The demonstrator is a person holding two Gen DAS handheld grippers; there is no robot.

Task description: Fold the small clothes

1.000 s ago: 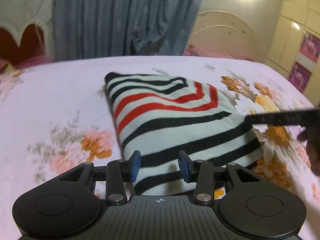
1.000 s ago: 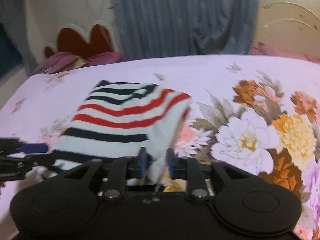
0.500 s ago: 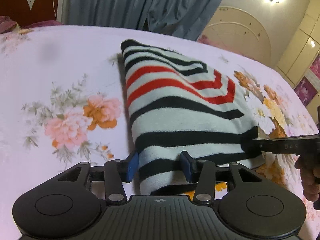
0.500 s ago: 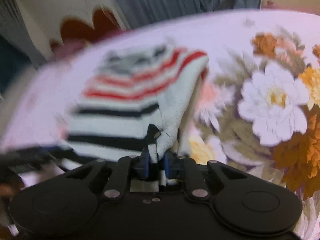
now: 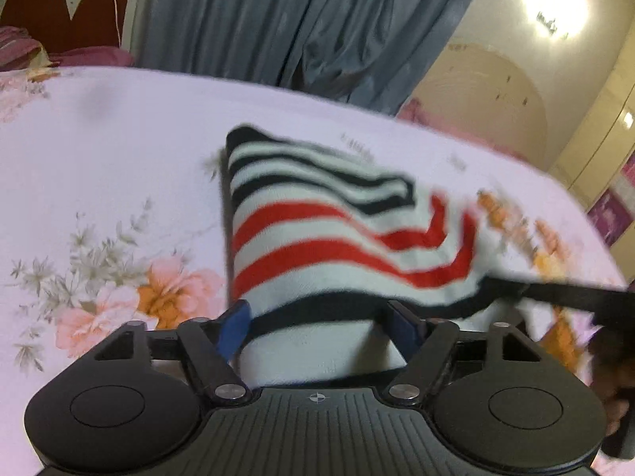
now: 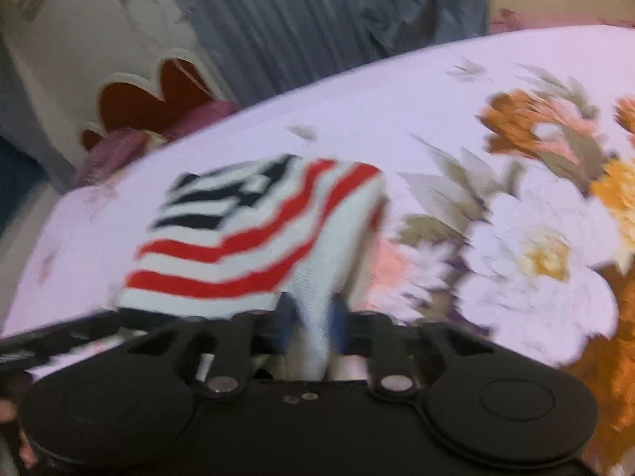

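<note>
Striped garment (image 5: 317, 238) | no legible writing | left tool (image 5: 321, 327) opening, straddling it | right tool (image 6: 311, 319) pinching it

We've got loads of open floral bedsheet (image 5: 99, 166) to the left of the striped garment (image 5: 317, 230) in the left wrist view, so a tool could slide in there with nothing in the way. On the garment's right the other tool (image 5: 575, 297) pokes in at its corner, so that side's crowded. Beyond it, bare bed runs to the blue curtain (image 5: 297, 20) and headboard (image 5: 59, 4).
</note>
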